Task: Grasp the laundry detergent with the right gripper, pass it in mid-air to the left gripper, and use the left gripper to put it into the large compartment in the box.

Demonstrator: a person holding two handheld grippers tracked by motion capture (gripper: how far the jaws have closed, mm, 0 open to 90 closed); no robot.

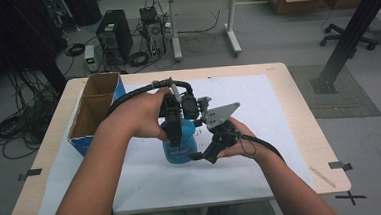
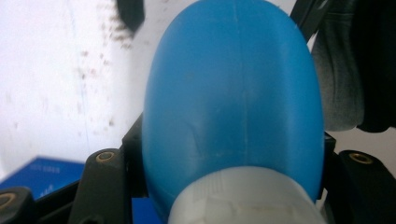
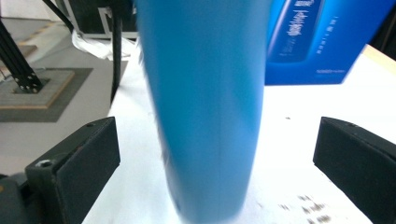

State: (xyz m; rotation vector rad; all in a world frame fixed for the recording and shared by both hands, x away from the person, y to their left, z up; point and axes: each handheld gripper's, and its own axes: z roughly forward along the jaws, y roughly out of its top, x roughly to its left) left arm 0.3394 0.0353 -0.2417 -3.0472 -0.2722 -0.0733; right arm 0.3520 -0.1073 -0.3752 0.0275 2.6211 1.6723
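Observation:
A blue plastic bottle (image 1: 181,148) with a white cap stands upright on the white paper sheet (image 1: 259,113). My left gripper (image 1: 173,131) comes down from above and is shut on the bottle's upper part. In the left gripper view the bottle (image 2: 233,93) and its cap (image 2: 247,200) sit tight between the two black jaws. My right gripper (image 1: 205,155) is low at the bottle's right side, and it is open. In the right gripper view the bottle (image 3: 205,102) stands between the wide-apart pads (image 3: 88,154), touching neither.
An open blue cardboard box (image 1: 96,111) lies on the table's left side, and its printed face (image 3: 317,42) appears behind the bottle. The wooden table (image 1: 298,96) carries the paper. Computers, cables and another table stand on the floor beyond.

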